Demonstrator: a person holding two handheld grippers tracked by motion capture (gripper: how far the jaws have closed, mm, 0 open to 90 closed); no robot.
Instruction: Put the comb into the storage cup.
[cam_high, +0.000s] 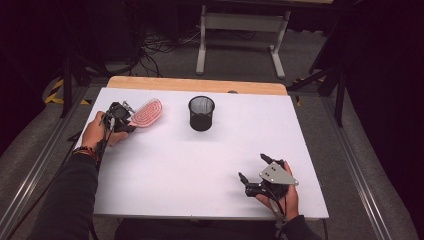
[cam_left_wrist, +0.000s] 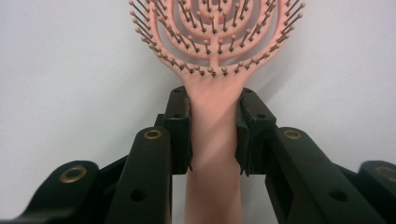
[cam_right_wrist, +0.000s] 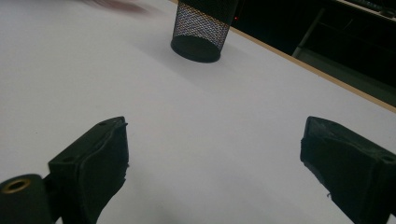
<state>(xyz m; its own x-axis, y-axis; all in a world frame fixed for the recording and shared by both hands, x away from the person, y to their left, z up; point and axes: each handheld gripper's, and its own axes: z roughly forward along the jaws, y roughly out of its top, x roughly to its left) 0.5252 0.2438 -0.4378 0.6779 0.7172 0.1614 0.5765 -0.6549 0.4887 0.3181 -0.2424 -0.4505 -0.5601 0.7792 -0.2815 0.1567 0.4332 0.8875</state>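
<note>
Here, left gripper (cam_left_wrist: 212, 135) clamps smooth pink hairbrush (cam_left_wrist: 215, 56).

Dark sleeves (cam_high: 70, 200) — beaded wristband (cam_high: 86, 151), black grippers, brass screws.

- One pink hairbrush (cam_high: 146, 113), at the far left of the table, its handle between the jaws of the left gripper (cam_high: 121, 118).
- One black mesh cup (cam_high: 201, 113), at the far middle of the table.
- Two grippers: the left one at the far left, the right gripper (cam_high: 253, 168) at the near right, jaws apart.
- Two hands, one on each gripper.
- One white table (cam_high: 200, 160).
</note>
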